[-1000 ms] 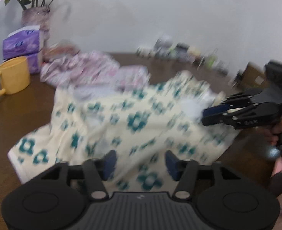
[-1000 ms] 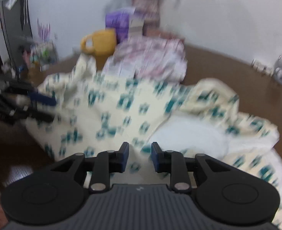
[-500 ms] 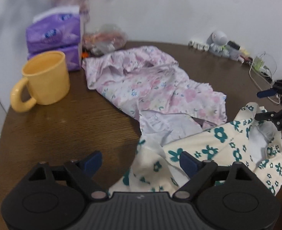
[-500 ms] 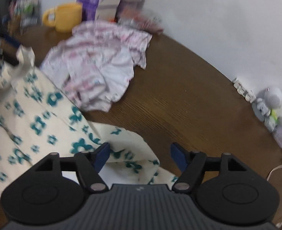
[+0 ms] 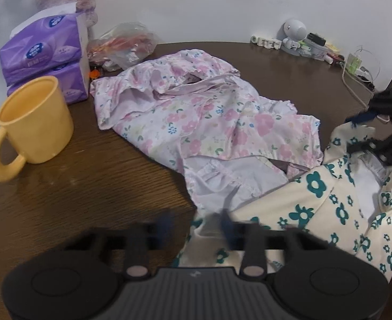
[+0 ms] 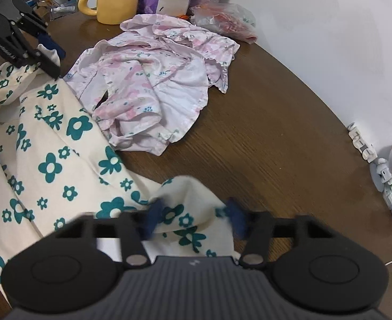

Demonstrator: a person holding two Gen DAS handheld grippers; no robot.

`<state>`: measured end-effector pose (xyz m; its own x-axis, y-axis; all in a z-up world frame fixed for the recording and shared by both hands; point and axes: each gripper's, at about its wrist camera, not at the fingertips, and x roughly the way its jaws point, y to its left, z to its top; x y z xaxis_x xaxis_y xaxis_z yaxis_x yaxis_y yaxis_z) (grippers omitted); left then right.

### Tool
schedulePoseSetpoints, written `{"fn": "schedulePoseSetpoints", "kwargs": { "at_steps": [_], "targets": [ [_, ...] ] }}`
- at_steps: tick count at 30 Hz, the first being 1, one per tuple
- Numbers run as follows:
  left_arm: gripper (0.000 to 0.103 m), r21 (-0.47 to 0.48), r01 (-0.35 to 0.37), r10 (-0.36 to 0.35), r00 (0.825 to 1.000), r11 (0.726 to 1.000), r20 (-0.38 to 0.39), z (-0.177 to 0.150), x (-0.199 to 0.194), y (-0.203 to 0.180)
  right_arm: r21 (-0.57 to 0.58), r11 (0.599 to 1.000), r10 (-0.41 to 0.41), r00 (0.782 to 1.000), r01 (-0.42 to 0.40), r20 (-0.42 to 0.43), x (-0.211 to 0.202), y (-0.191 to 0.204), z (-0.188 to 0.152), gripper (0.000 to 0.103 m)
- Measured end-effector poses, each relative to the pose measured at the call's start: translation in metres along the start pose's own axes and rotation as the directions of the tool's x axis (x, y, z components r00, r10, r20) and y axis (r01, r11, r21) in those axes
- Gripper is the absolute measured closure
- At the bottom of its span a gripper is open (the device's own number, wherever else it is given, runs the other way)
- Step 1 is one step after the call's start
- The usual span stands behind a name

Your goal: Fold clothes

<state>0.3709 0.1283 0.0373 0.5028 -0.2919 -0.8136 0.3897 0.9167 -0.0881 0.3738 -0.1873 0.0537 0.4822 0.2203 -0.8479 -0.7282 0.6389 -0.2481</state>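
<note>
Grippers are both gaping: left gripper (image 5: 194, 225) and right gripper (image 6: 193, 218) are straddling near corners of the cream dress (image 6: 49, 160), lying lengthwise between them.

Your left gripper (image 5: 194, 225) sits low and points forward, its blue fingertips (image 5: 163, 222) blurred and standing apart with a clear gap between them. Your right gripper (image 6: 193, 216) is likewise low, with fingers parted wider and also motion-blurred at the tips (image 6: 153, 213). From the left camera, your right gripper shows at the far right edge with its two fingers spread; from the right camera, your left gripper shows at the upper left, angled down, fingers close together.
</note>
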Motion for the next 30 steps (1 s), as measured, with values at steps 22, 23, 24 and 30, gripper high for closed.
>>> {"fn": "schedulePoseSetpoints", "kwargs": {
  "at_steps": [22, 23, 24, 30],
  "targets": [
    [0.101, 0.225, -0.133, 0.068, 0.959, 0.965, 0.276, -0.153, -0.107, -0.116, 0.034, 0.983, -0.183, 0.956, 0.180, 0.230, -0.101, 0.110, -0.141, 0.099],
    [0.101, 0.223, -0.116, 0.056, 0.964, 0.968, 0.259, -0.160, -0.104, -0.117, 0.037, 0.983, -0.185, 0.958, 0.181, 0.221, -0.099, 0.114, -0.146, 0.098],
    [0.096, 0.220, -0.100, 0.045, 0.969, 0.970, 0.243, -0.166, -0.100, -0.118, 0.042, 0.983, -0.186, 0.959, 0.182, 0.214, -0.098, 0.118, -0.151, 0.095],
    [0.048, 0.218, -0.195, 0.128, 0.949, 0.956, 0.287, -0.120, -0.098, -0.097, 0.186, 0.974, -0.180, 0.938, 0.128, 0.295, -0.119, 0.099, -0.146, 0.064]
  ]
}}
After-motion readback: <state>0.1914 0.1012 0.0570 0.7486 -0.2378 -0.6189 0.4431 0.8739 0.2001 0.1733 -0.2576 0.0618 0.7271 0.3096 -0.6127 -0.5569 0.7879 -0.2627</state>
